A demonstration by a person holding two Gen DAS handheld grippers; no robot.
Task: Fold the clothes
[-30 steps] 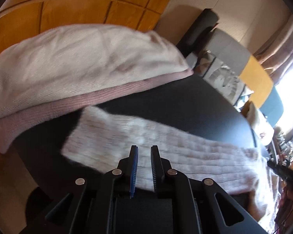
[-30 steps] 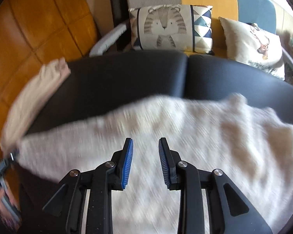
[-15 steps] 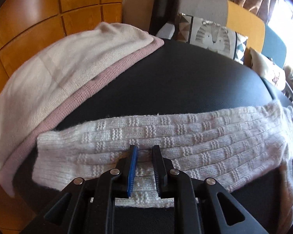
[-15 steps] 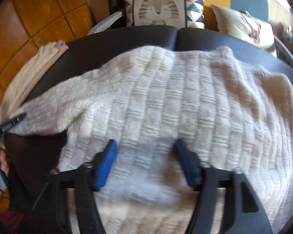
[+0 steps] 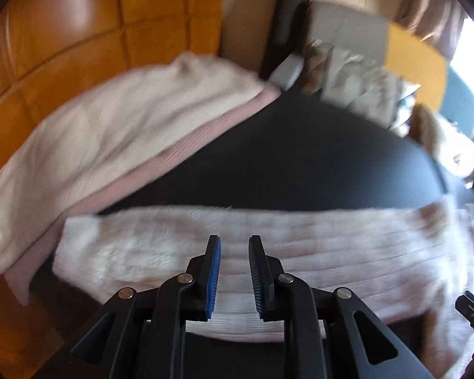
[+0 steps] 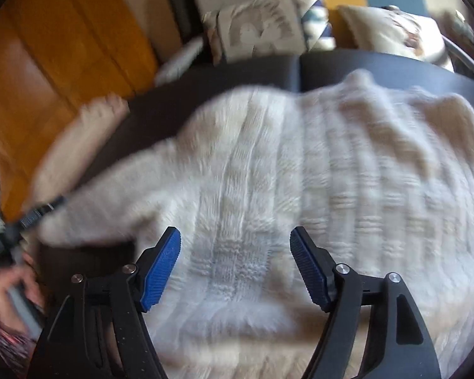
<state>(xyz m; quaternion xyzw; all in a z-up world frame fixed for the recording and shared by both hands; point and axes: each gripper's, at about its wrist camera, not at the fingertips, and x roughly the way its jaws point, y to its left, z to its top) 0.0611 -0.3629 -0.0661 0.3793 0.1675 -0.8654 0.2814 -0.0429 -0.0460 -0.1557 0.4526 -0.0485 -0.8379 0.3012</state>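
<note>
A cream cable-knit sweater lies flat on the black padded surface (image 5: 300,158). Its sleeve (image 5: 300,240) stretches across the left wrist view, and its body (image 6: 331,173) fills the right wrist view. My left gripper (image 5: 234,240) hovers over the sleeve's near edge; its blue pads stand a narrow gap apart with nothing pinched. My right gripper (image 6: 235,233) is over the sweater's body with its jaws opening wide and nothing between them. The left gripper's black fingers (image 6: 38,211) show by the sleeve's end at the left of the right wrist view.
A folded cream garment (image 5: 110,132) lies on a pink one (image 5: 180,154) at the surface's far left. Printed cushions (image 6: 262,28) and a sofa stand behind. Orange wood floor (image 5: 79,31) lies to the left. A person's hand (image 6: 3,287) holds the left tool.
The right jaws went from a narrow gap to wide apart, and that gripper came down closer over the sweater's body. The left jaws parted slightly and the left gripper shifted along the sleeve.
</note>
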